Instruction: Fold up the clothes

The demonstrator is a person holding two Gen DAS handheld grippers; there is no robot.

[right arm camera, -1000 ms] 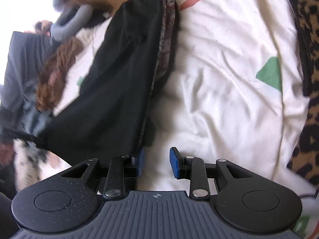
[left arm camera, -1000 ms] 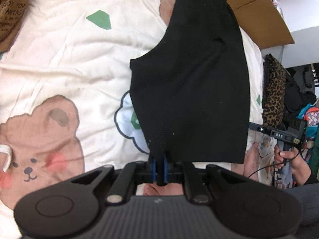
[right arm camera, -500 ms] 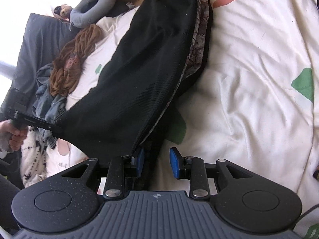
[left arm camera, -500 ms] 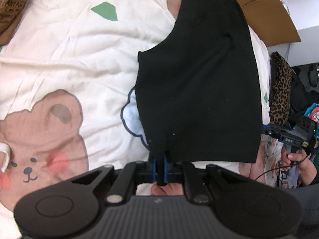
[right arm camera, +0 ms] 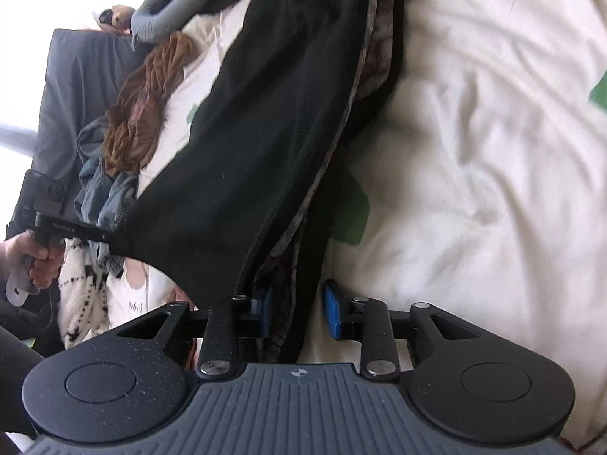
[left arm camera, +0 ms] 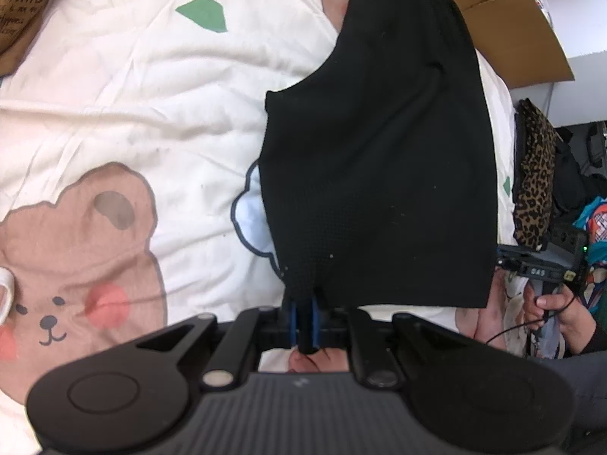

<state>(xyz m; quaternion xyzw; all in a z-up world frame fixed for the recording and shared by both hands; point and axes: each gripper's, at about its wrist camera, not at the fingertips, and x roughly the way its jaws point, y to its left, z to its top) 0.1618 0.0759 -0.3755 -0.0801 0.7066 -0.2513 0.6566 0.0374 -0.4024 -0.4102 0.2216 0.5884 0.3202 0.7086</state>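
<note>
- Black ridged plastic, the body of each handheld tool, fills the near edge of both wrist views.
- Left tongs (left arm camera: 303,322): the blue pads are pressed together, clamped on the near corner of a black garment (left arm camera: 379,151).
- Right tongs (right arm camera: 299,311): the blue pads stand apart. They have just been closing, and the garment's layered edge (right arm camera: 288,303) hangs between them. It lies against the left pad, and a gap shows at the right pad.
- The black garment looks like a pair of shorts. It stretches away from both tongs across a bed, and its near hem is lifted between the two tools.
- Along its side edge, in the right wrist view, a grey patterned inner layer shows.
- Under it lies a cream bed cover (left arm camera: 151,94), wrinkled, printed with a brown bear (left arm camera: 76,246), a blue cloud and green shapes.
- The person's right hand (left arm camera: 557,311) grips its tool handle at the garment's near right corner.
- The left hand (right arm camera: 34,254) grips the other handle at the opposite corner.
- Farther off, a leopard-print cloth (left arm camera: 531,189) hangs at the bed's right edge.
- A heap of brown and blue clothes (right arm camera: 151,94) lies beyond the garment on the other side.
- Farthest, a flattened cardboard box (left arm camera: 512,38) lies past the garment's far end.
</note>
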